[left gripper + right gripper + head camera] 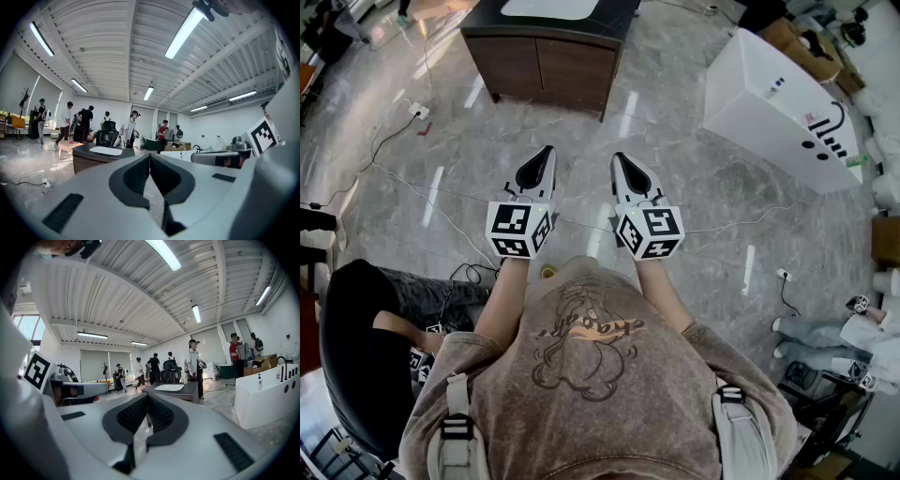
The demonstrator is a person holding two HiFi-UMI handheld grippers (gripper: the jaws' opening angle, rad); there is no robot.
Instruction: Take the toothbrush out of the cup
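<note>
Left gripper [546,152] and right gripper [619,159]: held out level, side by side and apart, over bare marble floor [694,187]. In its own view, each gripper has its jaw pads meeting at the tips (left [150,155], right [148,397]) with nothing between them. Both are closed and empty.

Toothbrush and cup: not in any view. A dark cabinet [546,56] with a pale basin on top stands ahead, well apart from both grippers. A white tub [769,108] sits off to the right. People stand in the background of both gripper views.

Step in hand, as I judge it: the task has not started, and the cup still has to be found and approached.

To do it well:
- Close the distance first, keeping the grippers level.
- Open one gripper before it reaches the cup.
- Take the brush by its handle above the rim.
- Steady the cup with the other gripper.
- Draw the brush straight up so the cup does not tip.

Whether the cup stands on the cabinet cannot be told, since only an edge of its top shows.
</note>
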